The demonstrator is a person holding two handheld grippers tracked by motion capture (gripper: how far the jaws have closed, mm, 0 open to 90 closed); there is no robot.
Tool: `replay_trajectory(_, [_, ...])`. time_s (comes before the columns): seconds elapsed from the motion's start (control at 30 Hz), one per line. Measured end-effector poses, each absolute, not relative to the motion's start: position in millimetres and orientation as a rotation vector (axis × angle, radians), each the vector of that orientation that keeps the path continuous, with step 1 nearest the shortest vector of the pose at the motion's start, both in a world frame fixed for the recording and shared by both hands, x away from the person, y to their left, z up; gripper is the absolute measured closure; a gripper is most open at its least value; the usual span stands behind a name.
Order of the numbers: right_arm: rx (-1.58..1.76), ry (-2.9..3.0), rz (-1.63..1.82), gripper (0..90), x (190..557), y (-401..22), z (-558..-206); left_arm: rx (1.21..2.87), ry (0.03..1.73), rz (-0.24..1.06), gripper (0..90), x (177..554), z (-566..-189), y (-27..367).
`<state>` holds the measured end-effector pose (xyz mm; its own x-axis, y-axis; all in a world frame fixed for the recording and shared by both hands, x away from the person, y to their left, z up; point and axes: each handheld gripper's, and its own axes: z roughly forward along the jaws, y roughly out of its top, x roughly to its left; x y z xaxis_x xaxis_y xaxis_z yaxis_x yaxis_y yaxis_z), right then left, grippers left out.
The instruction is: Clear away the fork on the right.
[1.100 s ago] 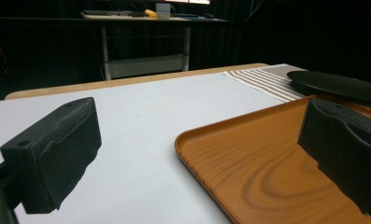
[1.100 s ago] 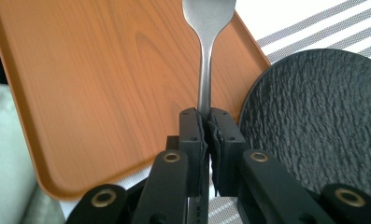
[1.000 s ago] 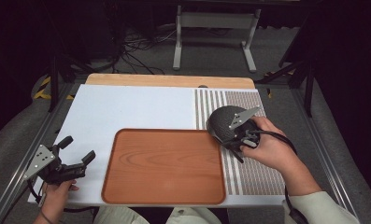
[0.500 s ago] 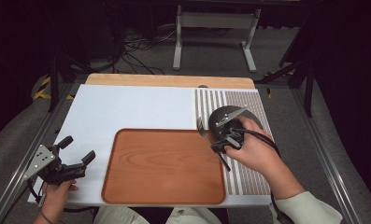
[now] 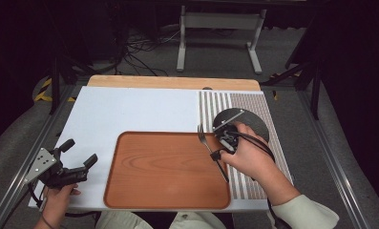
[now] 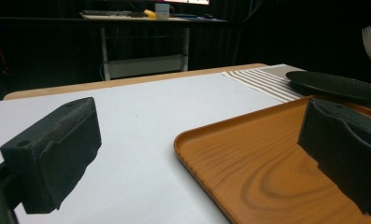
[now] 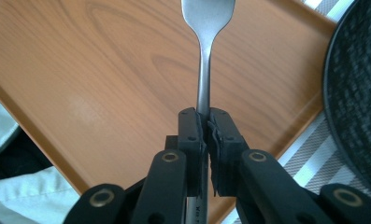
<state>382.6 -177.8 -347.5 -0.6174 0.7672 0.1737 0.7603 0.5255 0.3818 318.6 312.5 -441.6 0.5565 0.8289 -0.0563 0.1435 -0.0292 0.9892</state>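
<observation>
The right gripper [image 5: 219,153] has slid off the dark round plate [image 5: 254,125] since a second ago and now hangs over the right edge of the wooden tray [image 5: 144,191], carrying the fork [image 5: 211,151] with it. The jaws are clamped tight on the fork's handle; in the right gripper view the fork [image 7: 204,60] stands straight toward twelve o'clock from the pinched pads, its head over the tray's wood grain [image 7: 103,70]. In the high view the fork runs from tines at about eleven o'clock to handle end at five, lying along the tray's right rim, and the plate sits on the striped mat [image 5: 215,107] at about two o'clock from the gripper. Over at the tray's nine o'clock, the left gripper [image 5: 77,153] has stayed put, jaws spread wide with nothing between them.
</observation>
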Motion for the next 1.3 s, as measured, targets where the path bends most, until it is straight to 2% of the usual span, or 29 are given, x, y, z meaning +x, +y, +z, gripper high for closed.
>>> replay_trajectory(1.3, [1.768,2.715,0.372,84.0,396,-151,-400,1.526,0.854,0.673,0.0,318,-441,312])
